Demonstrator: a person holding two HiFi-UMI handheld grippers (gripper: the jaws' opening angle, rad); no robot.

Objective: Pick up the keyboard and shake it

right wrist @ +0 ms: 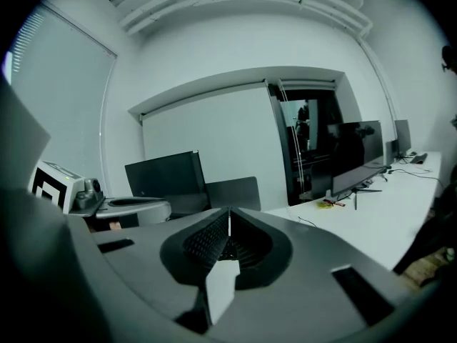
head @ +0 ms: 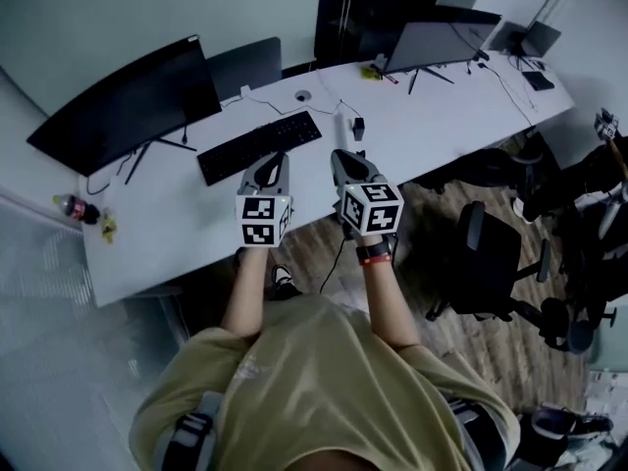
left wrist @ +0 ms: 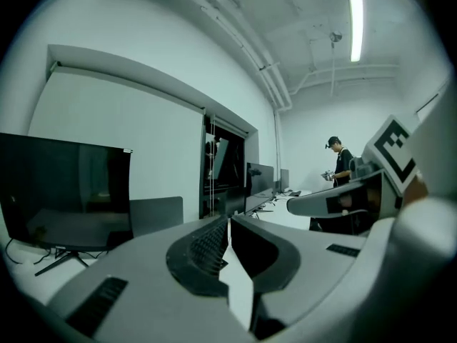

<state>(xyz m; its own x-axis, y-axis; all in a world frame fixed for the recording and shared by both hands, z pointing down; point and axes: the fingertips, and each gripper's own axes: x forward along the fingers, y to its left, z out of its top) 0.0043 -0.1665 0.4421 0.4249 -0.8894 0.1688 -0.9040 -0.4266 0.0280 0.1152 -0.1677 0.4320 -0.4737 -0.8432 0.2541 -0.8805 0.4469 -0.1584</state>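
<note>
A black keyboard lies flat on the long white desk, in front of a dark monitor. Both grippers hover side by side above the desk's near edge, just short of the keyboard. My left gripper is shut with nothing in it, its tip over the keyboard's near edge. My right gripper is shut and empty, to the right of the keyboard. In the left gripper view the jaws meet, and in the right gripper view they meet too. The keyboard does not show in either gripper view.
A curved monitor stands behind the keyboard and a second monitor farther right. A bottle lies at the desk's left end. Cables and small items lie on the desk. A black office chair stands right of me. A person stands far off.
</note>
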